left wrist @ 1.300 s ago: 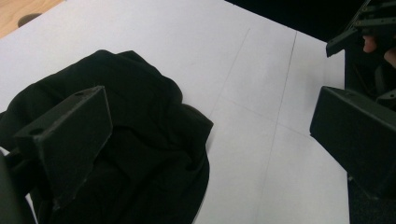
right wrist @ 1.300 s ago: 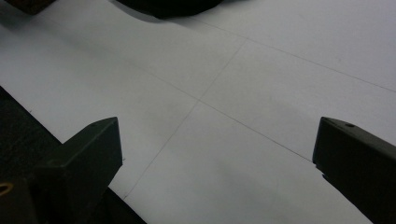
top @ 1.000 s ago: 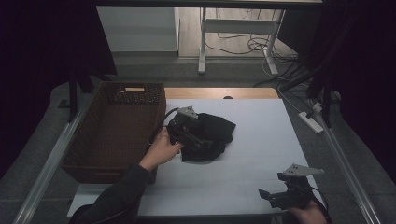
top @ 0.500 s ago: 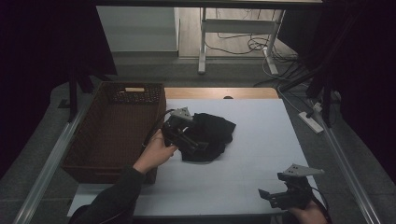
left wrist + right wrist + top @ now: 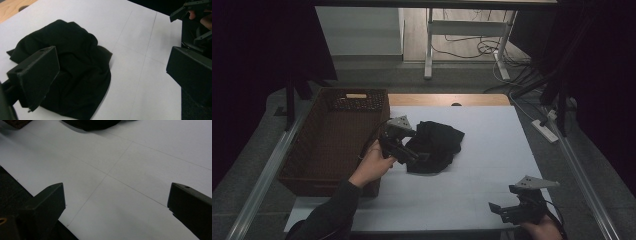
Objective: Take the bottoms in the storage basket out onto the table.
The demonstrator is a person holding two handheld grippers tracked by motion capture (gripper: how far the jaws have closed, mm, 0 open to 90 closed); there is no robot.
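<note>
1. High view: your left gripper (image 5: pixel 404 150) has slid in from the basket side over the last second and now sits at the left edge of the crumpled black cloth (image 5: pixel 434 145), touching or just over it.
2. Left gripper view: jaws are wide open, one jaw over the cloth's (image 5: pixel 72 75) near fold, the other out over bare white table cover (image 5: pixel 140 37). No fabric pinched yet.
3. Cloth hasn't moved; it lies in a heap mid-table, just right of the dark brown woven wicker basket (image 5: pixel 332 137), not in it.
4. Your right gripper (image 5: pixel 517 212) hasn't shifted: near-right table edge, well apart from the cloth, jaws open over empty cover (image 5: pixel 112 175).
5. Meaning: approach looks done, grasp not started. Likely next you lower and close on a fold; a thin bite may slip.
</note>
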